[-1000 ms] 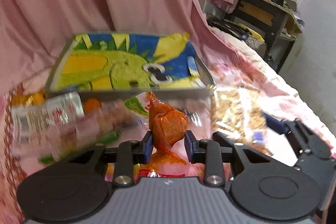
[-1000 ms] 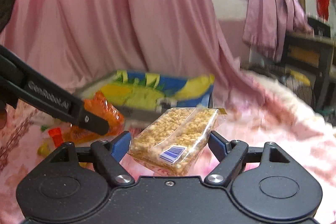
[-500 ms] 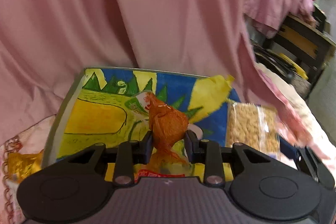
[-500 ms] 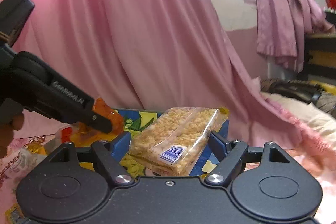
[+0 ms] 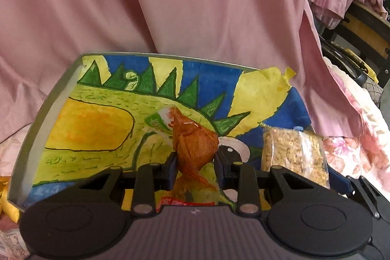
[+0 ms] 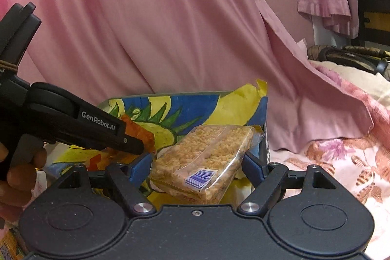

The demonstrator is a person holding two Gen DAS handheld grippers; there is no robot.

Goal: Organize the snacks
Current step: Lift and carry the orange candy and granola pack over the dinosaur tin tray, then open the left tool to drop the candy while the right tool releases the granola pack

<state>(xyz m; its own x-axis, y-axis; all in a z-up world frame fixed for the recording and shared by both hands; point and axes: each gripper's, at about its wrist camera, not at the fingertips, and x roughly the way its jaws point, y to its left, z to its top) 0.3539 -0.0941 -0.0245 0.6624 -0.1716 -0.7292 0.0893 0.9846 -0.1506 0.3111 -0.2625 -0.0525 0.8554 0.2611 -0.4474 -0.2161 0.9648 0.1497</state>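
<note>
My left gripper [image 5: 195, 160] is shut on an orange snack packet [image 5: 195, 146], held above a shallow grey tray [image 5: 48, 104] lined with a yellow, green and blue dinosaur drawing. My right gripper [image 6: 198, 162] is shut on a clear bag of puffed grain bars [image 6: 204, 160] with a blue barcode, at the tray's [image 6: 264, 113] right end. In the left wrist view that grain bag [image 5: 293, 155] hangs at the right. In the right wrist view the left gripper [image 6: 139, 146] reaches in from the left with the orange packet [image 6: 139, 133], a hand behind it.
Pink cloth [image 5: 170, 4] hangs right behind the tray. A flowered pink sheet [image 6: 341, 162] covers the surface to the right. Other snack packets [image 5: 7, 189] lie at the tray's lower left corner. Dark furniture [image 5: 360, 23] stands at the far right.
Both grippers moved forward over the tray with their snacks still held. The tray now fills the left wrist view, and the loose packets in front of it slid out of sight.
</note>
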